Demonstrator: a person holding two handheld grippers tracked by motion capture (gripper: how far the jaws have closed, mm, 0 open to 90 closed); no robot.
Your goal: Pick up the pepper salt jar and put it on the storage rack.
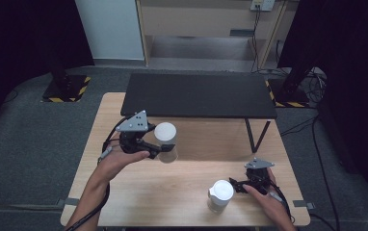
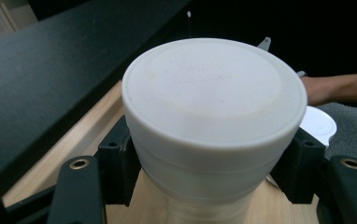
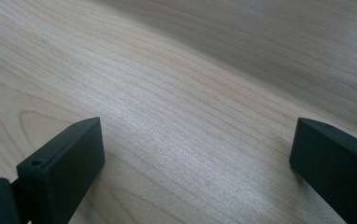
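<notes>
**Left gripper grips capped white jar**

L gripper [image 1: 159, 150] clamped on white lidded jar [image 1: 165, 140], held above wooden table [image 1: 182, 192], near black shelf [image 1: 196, 94]. R gripper [image 1: 234, 185] jaws spread, nothing between, beside second white jar [image 1: 219, 196] standing on table.

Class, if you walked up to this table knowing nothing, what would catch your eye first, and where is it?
First, the white lidded jar clamped in the left gripper, at the left of the wooden table. Next, a second white jar standing near the front edge beside the right gripper, whose jaws stand open. Behind both runs a black bench.
</notes>
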